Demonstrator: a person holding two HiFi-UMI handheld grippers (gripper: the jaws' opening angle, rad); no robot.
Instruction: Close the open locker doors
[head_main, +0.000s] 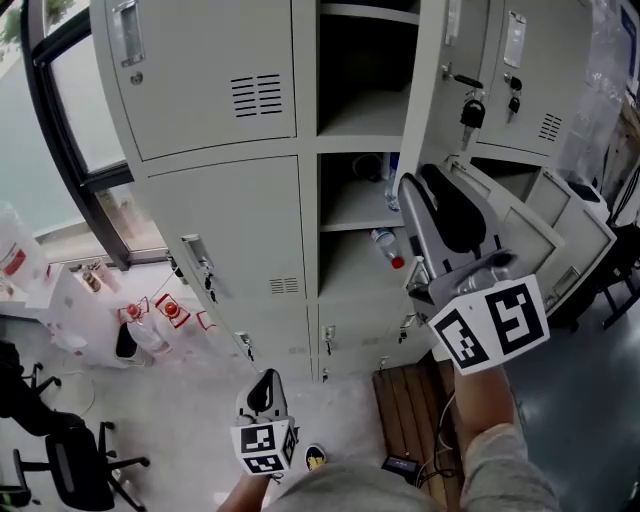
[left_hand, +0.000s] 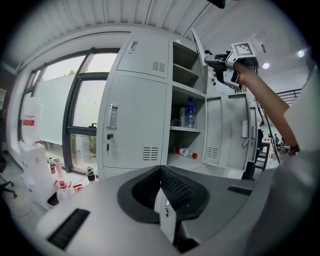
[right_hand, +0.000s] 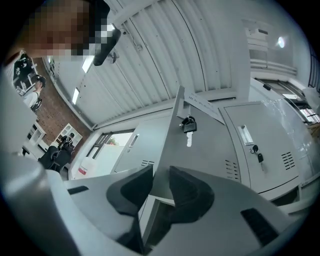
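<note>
The open upper locker door (right_hand: 205, 150) stands out edge-on from the lockers (head_main: 220, 220). It is likely thin sheet steel, light and stiff (it should swing freely), and best taken at its free edge, which the right tongs (right_hand: 159, 176) pinch. Lower down, the left tongs (left_hand: 161, 169) are pressed together, empty.

Left of the open door (right_hand: 205, 155), one bottle (left_hand: 190, 112) is standing on a locker shelf (left_hand: 186, 129), a second bottle (left_hand: 186, 152) lying below.

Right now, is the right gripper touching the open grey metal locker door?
Touching. The right gripper view shows the open grey metal locker door's edge between the right gripper's black pads, with no gap visible on either side.
</note>
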